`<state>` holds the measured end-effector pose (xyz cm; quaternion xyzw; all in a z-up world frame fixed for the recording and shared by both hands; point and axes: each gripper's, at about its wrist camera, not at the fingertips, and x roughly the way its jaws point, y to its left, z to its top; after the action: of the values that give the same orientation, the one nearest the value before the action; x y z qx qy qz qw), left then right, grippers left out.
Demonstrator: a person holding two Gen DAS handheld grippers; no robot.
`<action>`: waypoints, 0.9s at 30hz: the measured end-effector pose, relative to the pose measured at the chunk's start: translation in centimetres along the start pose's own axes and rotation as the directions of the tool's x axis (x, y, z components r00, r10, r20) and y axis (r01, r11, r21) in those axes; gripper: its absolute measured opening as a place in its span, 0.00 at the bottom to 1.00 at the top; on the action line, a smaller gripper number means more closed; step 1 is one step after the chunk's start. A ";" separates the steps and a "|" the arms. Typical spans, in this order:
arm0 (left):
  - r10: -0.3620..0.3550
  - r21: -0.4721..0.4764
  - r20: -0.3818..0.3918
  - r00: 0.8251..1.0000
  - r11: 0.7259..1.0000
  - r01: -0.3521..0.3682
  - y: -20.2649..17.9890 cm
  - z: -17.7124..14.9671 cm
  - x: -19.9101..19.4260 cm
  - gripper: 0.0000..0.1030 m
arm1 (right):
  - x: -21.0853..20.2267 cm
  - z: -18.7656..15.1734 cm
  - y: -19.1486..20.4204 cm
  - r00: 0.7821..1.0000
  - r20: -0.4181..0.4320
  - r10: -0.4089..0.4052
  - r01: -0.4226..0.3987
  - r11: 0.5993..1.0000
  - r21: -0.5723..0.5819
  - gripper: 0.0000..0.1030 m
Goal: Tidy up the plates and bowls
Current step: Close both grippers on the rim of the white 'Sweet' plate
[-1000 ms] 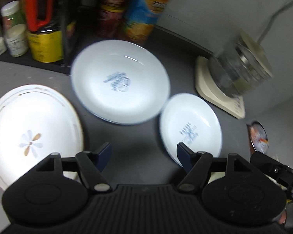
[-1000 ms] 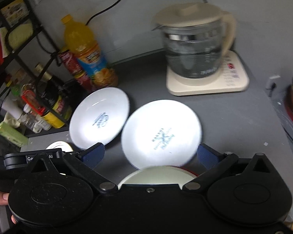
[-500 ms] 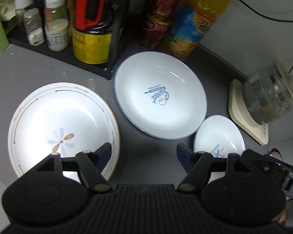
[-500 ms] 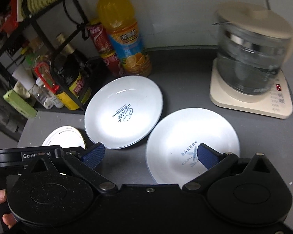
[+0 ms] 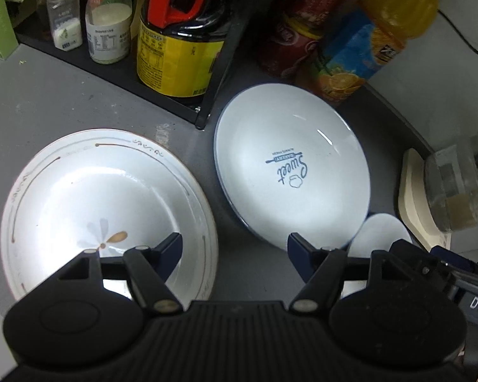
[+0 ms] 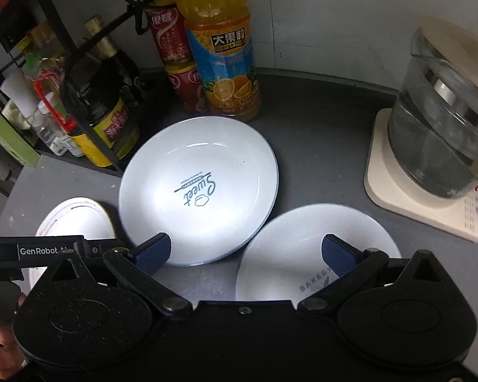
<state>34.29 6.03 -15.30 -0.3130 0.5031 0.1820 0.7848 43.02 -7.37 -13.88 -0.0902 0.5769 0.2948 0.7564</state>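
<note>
Three dishes lie on the grey counter. A white plate with a flower and a brown rim line (image 5: pixel 79 197) is at the left; it also shows in the right wrist view (image 6: pixel 76 219). A white bowl printed "Sweet" (image 5: pixel 290 172) (image 6: pixel 197 187) sits in the middle. A white "Bakery" bowl (image 6: pixel 290 251) lies to its right, its edge just visible in the left wrist view (image 5: pixel 379 232). My left gripper (image 5: pixel 234 248) is open and empty, hovering between the flower plate and the Sweet bowl. My right gripper (image 6: pixel 245 251) is open and empty above the gap between the two bowls.
A black rack (image 5: pixel 216 73) with sauce and spice bottles stands at the back left. An orange juice bottle (image 6: pixel 220 51) and red cans (image 6: pixel 172 35) stand behind the Sweet bowl. A glass kettle on a cream base (image 6: pixel 443 127) stands at the right.
Both grippers have moved left and closer to the counter. The flower plate and Sweet bowl now fill the left view; the Bakery bowl has slid under the right gripper. The dishes stayed put.
</note>
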 end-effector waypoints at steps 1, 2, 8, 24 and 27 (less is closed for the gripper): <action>-0.001 -0.002 -0.002 1.000 1.000 0.001 0.0 0.2 0.2 0.69 | 0.4 0.3 0.1 1.000 -0.006 -0.009 0.009 1.000 -0.005 0.99; -0.002 -0.007 -0.003 1.000 1.000 0.002 0.1 0.5 0.5 0.69 | 0.8 0.5 0.1 1.000 -0.012 -0.020 0.020 1.000 -0.009 0.99; -0.013 -0.046 0.001 1.000 0.999 0.013 0.5 2.3 2.0 0.66 | 3.1 2.2 0.4 0.998 -0.024 -0.056 0.056 0.998 -0.021 0.99; 0.120 -0.067 0.038 0.992 0.991 -0.117 1.9 5.3 4.2 0.44 | 9.6 3.5 -1.0 0.984 -0.100 -0.146 0.153 0.985 0.074 0.67; 0.096 -0.033 0.063 0.993 0.995 -0.094 1.4 5.7 3.2 0.42 | 9.8 3.4 -0.9 0.984 -0.094 -0.149 0.156 0.985 0.072 0.66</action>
<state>38.68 10.87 -16.92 -0.2942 0.4892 0.2366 0.7862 47.89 -3.12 -22.08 -0.1168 0.6125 0.2086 0.7535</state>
